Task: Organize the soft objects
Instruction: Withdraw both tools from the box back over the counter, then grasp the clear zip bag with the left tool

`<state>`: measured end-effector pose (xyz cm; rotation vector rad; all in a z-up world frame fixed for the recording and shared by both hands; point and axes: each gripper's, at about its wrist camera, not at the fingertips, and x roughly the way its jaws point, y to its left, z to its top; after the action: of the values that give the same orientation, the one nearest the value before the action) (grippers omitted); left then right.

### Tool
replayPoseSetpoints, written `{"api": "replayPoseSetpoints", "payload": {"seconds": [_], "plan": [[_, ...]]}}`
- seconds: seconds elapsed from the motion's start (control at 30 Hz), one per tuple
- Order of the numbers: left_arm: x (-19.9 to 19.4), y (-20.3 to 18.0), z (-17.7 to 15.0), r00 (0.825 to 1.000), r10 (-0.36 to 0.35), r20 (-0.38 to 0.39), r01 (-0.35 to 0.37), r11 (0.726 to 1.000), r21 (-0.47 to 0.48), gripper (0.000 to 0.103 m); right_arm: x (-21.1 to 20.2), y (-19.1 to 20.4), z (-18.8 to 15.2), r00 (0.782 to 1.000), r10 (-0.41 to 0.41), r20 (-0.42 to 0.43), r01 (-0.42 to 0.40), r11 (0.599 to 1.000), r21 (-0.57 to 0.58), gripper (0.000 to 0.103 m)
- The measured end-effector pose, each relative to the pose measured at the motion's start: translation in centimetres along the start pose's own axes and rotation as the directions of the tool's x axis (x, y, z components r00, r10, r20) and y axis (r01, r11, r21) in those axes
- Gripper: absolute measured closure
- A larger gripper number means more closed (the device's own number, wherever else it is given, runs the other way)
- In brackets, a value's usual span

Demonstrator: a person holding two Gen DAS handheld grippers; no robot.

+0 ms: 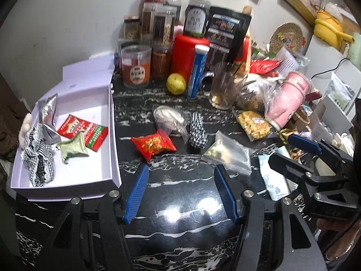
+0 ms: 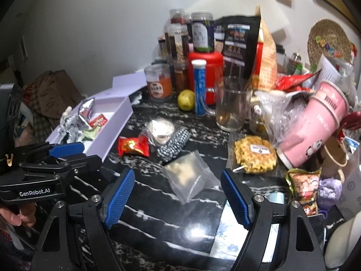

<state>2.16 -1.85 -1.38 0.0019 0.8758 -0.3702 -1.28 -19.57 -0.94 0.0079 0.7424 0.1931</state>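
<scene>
Reaching for the loose soft packets on the bench, I'd have the right tongs take the clear pouch by its flat edges, squeezing gently so the film doesn't skid on the glossy stone. The left tongs should go for the red packet, then lift it over the box wall. Both tongs stand spread and empty, tilted down at the bench, side by side; a hand grips the left handle.
</scene>
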Motion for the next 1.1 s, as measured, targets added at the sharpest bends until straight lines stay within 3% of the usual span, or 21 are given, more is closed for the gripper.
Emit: {"api": "replayPoseSetpoints", "payload": {"seconds": [0.47,0.77,1.1], "plan": [[4.1,1.2,0.9,0.996,0.049,-0.07,-0.051,0.998,-0.036,0.043,6.8,-2.4,-0.4,0.989,0.041,-0.143,-0.042,0.999,-0.001,0.018],[5.5,0.5,1.3,0.994,0.046,-0.097,-0.05,0.998,-0.033,0.043,9.5,-3.8,-0.8,0.98,0.066,-0.189,-0.062,0.998,0.024,0.018],[5.8,-1.5,1.7,0.993,0.032,-0.111,-0.031,0.999,0.018,0.043,8.9,-3.3,-2.0,0.954,0.231,-0.192,-0.229,0.973,0.031,0.025]]}}
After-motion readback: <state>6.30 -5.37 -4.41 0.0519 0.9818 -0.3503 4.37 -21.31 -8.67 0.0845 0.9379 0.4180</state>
